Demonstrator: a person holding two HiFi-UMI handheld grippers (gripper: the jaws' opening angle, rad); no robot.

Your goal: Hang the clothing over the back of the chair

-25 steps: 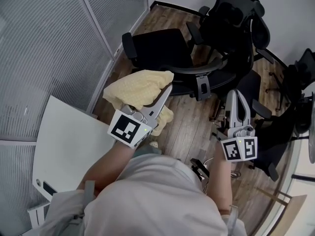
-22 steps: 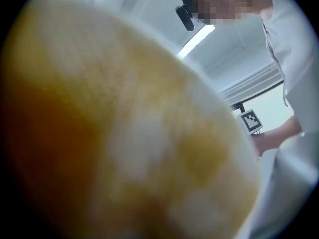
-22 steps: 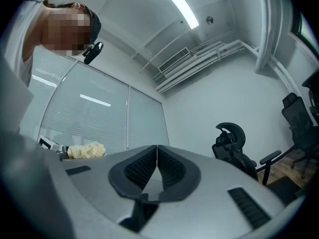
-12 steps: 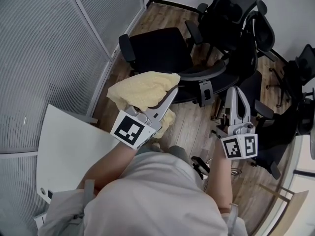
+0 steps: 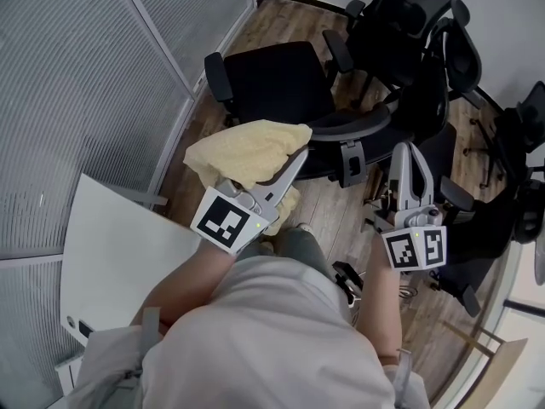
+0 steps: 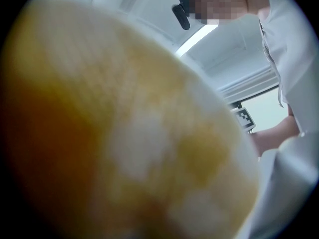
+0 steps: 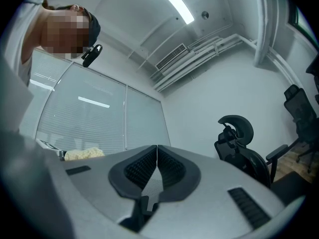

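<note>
A pale yellow knitted piece of clothing (image 5: pixel 245 150) lies bunched over my left gripper (image 5: pixel 298 155), which is shut on it. The fabric (image 6: pixel 124 133) fills the left gripper view as a blur and hides the jaws. Just beyond the cloth stands a black office chair (image 5: pixel 274 79), its curved back rim (image 5: pixel 358 126) nearest me and its seat on the far side. My right gripper (image 5: pixel 407 152) hovers to the right of that back. Its pads (image 7: pixel 157 156) are pressed together with nothing between them. In the right gripper view the clothing (image 7: pixel 83 154) shows at the far left.
More black office chairs (image 5: pixel 413 24) crowd the upper right, with another (image 5: pixel 477 237) at my right side. A white table (image 5: pixel 119 245) sits at the lower left, and a glass wall with blinds (image 5: pixel 77 83) runs along the left. The floor is wood.
Both grippers have edged forward towards the chair back. The yellow clothing rode along in the left gripper. The right gripper's jaws stayed together.
</note>
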